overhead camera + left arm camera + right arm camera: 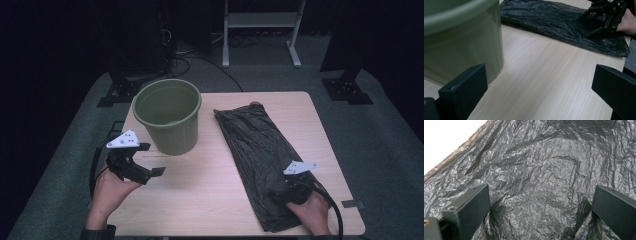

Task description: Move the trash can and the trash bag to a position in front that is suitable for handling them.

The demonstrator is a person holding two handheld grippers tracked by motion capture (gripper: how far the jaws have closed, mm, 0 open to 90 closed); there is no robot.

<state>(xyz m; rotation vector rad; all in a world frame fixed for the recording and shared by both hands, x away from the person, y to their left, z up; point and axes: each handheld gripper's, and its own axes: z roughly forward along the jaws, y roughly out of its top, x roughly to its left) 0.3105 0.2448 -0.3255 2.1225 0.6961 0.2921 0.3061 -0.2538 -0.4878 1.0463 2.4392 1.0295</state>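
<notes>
Right of the green bin (169, 120), a black plastic bag (260, 155) lies flat on the wooden table (210, 190), its long axis running from its far end beside the bin's rim toward the person's near right corner; the right gripper (289, 192) rests over the bag's near end, jaws spread wide with crinkled film directly between and beneath them. On the bin's near left side the left gripper (150, 172) hovers, jaws likewise apart and empty, so the right hand is far nearer the bag; closing on it looks like the next move.
</notes>
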